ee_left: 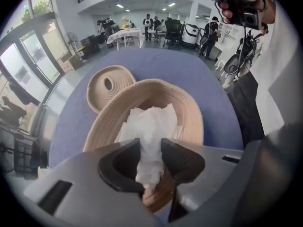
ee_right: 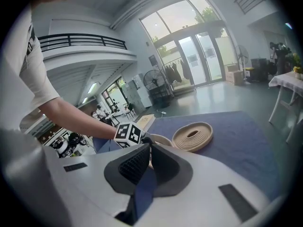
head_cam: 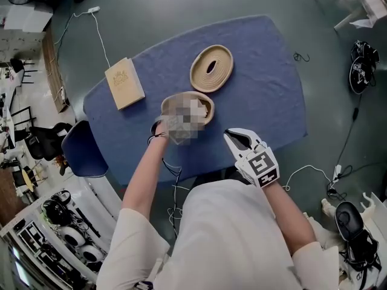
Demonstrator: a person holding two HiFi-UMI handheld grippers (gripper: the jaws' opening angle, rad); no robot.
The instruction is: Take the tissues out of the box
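Observation:
A woven oval box point(ee_left: 189, 112) stands on the blue-covered table point(head_cam: 272, 89) with white tissues point(ee_left: 151, 119) bunched up inside. My left gripper point(ee_left: 150, 143) points steeply down over the box, and a tuft of tissue stands between its open jaws. In the head view a mosaic patch covers this gripper above the box point(head_cam: 202, 101). The box's woven lid point(head_cam: 211, 68) lies apart, further back on the table. My right gripper point(head_cam: 237, 135) hovers at the table's near edge, right of the box, shut with nothing in it point(ee_right: 147, 148). From there I see the left gripper's marker cube point(ee_right: 129, 134) by the box.
A flat tan book-like box point(head_cam: 124, 83) lies at the table's left end. A dark blue chair point(head_cam: 84, 150) stands by the left corner. Cables trail on the floor point(head_cam: 314, 174). Gear sits on shelves at lower left.

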